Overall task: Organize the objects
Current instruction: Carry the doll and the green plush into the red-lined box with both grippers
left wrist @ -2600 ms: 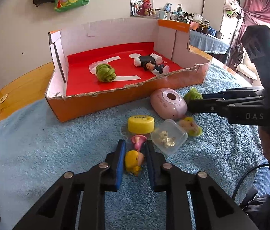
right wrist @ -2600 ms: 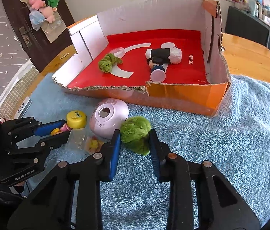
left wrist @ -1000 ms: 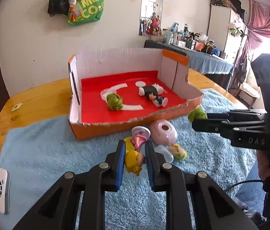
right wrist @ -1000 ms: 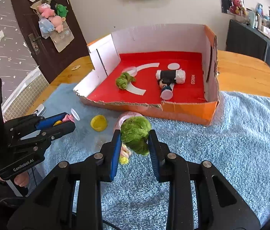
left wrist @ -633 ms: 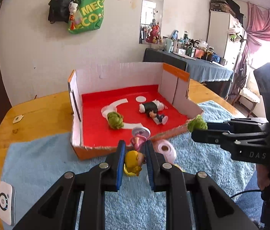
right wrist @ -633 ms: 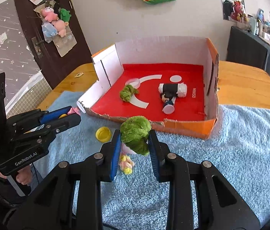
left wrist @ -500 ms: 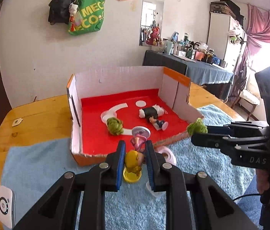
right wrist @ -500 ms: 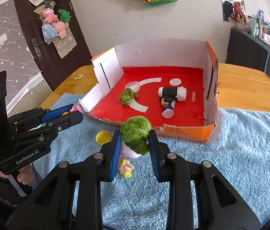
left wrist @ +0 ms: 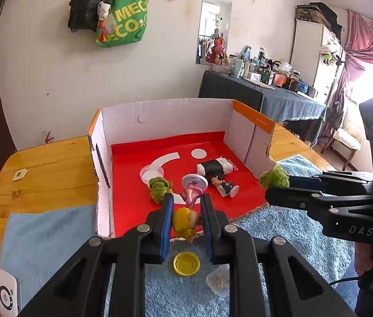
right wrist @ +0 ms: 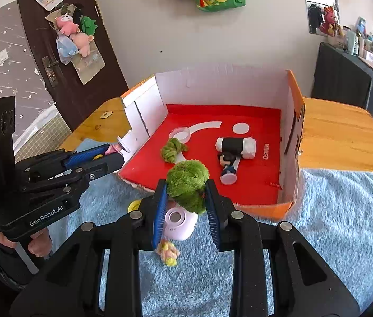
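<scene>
My left gripper is shut on a small doll with yellow hair and a pink dress, held in the air above the near wall of the orange cardboard box. My right gripper is shut on a fuzzy green ball, held above the box's front edge. Inside the box on its red floor lie a green yarn knot and a black-and-white doll. The right gripper also shows in the left wrist view, and the left gripper in the right wrist view.
On the blue towel lie a yellow cap, a clear plastic lid, a pink round gadget and a small blonde doll. A white device lies at the towel's left. The wooden table surrounds the box.
Both grippers have lifted their toys off the towel and moved forward, toward and over the box's front edge. Their grips have not changed.
</scene>
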The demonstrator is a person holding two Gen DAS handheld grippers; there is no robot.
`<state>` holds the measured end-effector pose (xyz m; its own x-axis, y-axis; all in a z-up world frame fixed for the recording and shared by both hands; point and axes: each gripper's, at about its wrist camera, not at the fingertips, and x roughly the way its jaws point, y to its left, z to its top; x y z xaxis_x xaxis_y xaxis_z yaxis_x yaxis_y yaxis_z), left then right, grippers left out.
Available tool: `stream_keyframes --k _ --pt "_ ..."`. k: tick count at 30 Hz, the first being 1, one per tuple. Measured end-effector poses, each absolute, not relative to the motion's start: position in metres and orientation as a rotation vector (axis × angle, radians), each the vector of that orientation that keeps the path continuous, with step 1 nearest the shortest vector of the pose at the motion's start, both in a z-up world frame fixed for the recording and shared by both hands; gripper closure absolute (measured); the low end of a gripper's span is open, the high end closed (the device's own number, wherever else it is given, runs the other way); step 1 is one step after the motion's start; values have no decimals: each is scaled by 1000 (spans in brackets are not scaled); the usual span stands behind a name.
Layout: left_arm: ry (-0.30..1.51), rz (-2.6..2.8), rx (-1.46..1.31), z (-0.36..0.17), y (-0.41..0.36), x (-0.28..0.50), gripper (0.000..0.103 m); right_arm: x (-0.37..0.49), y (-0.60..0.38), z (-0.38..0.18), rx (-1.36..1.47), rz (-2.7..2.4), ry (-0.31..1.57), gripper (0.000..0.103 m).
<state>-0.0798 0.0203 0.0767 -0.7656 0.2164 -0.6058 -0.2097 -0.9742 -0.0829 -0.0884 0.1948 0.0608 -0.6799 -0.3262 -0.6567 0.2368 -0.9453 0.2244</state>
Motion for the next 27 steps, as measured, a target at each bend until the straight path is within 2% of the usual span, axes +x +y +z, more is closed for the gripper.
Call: stream_keyframes --k 27 --pt "-57 2734 -1004 67 19 -114 82 -125 202 56 1126 -2624 -177 76"
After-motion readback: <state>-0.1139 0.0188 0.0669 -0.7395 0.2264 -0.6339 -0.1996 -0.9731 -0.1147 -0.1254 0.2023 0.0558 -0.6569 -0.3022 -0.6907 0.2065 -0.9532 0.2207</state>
